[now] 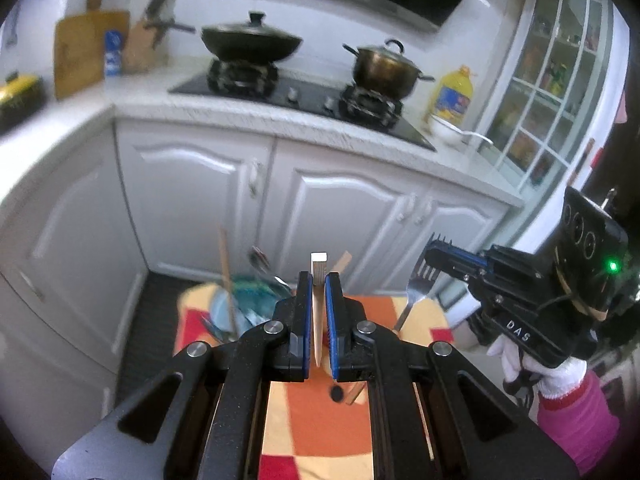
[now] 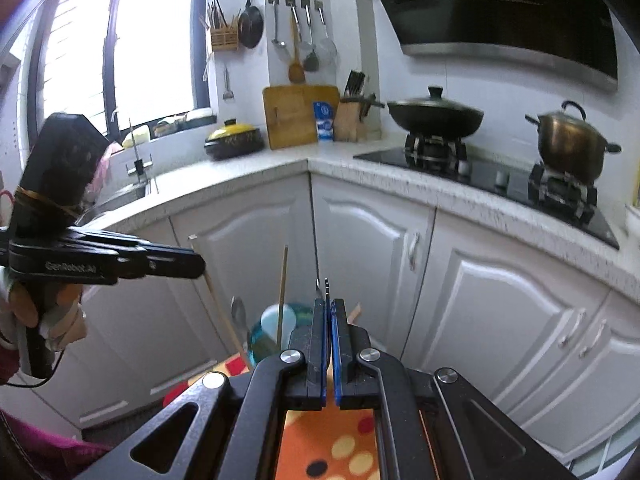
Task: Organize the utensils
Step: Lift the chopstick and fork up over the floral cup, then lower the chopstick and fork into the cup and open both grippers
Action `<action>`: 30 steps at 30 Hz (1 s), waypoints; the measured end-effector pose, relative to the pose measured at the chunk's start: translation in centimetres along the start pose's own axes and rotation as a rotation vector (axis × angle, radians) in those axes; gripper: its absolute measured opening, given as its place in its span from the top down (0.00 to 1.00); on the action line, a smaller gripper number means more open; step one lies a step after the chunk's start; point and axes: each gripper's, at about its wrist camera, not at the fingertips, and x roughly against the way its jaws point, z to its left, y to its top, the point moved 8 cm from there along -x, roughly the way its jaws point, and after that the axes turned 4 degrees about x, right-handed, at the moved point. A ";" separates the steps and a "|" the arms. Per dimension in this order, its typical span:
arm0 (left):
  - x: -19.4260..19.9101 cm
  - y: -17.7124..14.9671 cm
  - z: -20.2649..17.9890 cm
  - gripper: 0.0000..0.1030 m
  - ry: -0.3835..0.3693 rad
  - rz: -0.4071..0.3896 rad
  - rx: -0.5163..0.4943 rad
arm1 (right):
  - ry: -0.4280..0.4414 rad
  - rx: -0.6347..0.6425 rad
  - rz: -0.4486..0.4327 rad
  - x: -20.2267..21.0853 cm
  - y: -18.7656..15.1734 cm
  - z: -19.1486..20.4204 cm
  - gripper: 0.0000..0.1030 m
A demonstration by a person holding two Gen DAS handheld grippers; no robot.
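Left gripper [image 1: 319, 280]: jaws clamped on a wooden chopstick [image 1: 319, 276], long axis upright, square butt up, tapered tip down; right gripper [image 2: 329, 312]: jaws shut on a metal fork [image 1: 418, 292], tines up, handle slanting down; both above the patterned cloth [image 1: 320, 420] near the teal bowl [image 1: 256, 300]; best carried steadily, grips firm, shafts kept upright for clean sorting.

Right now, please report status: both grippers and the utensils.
Left gripper shut on wooden chopstick. Right gripper shut on metal fork. More utensils in blue bowl. Nothing in the way.
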 end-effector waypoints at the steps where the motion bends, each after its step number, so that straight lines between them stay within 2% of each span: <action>1: 0.1 0.7 0.6 0.95 0.018 -0.010 0.000 | -0.006 0.004 -0.003 -0.7 0.6 0.1 0.99; 8: -1.2 2.7 4.4 0.95 0.111 -0.036 0.005 | -0.064 0.049 0.026 -6.2 2.9 0.7 0.99; 15: -4.9 1.4 7.0 0.95 0.184 -0.013 -0.003 | -0.110 0.058 0.060 -11.2 2.3 0.8 0.99; 19: -7.3 0.3 8.2 0.95 0.189 0.020 0.015 | -0.120 0.099 0.086 -13.2 1.3 1.6 0.99; 30: -11.7 -3.1 8.6 0.95 0.178 0.108 0.042 | -0.055 0.082 0.194 -16.0 -3.4 2.3 0.99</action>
